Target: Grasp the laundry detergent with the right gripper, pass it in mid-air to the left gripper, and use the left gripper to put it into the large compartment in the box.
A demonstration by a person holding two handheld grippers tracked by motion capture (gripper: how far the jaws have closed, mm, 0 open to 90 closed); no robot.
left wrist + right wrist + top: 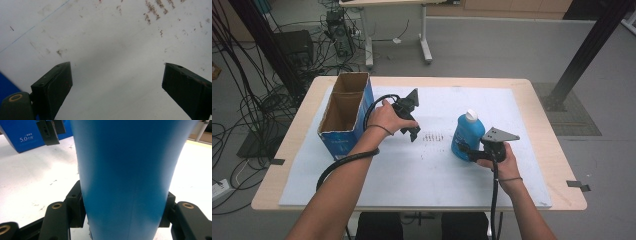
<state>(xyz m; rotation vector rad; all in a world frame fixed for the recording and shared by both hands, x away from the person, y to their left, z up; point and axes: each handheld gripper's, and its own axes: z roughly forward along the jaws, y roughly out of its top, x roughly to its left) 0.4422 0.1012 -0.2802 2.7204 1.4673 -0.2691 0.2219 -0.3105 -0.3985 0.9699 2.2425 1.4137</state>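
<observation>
A blue bottle [468, 134] with a white cap stands upright on the white mat, right of centre. My right gripper [463, 149] is shut on its lower body; in the right gripper view the blue bottle [125, 177] sits between both jaws with the pads pressing its sides. My left gripper [413, 132] hovers over the mat beside the cardboard box [346, 114], pointing down. In the left gripper view my left gripper [117, 87] stands open, with nothing but bare mat between its fingers.
The open blue-sided cardboard box stands at the mat's left, also seen as a blue box [22, 135] in the right gripper view. A patch of small brown marks [433, 137] lies mid-mat. The white mat [412, 175] covers a wooden table [539, 115].
</observation>
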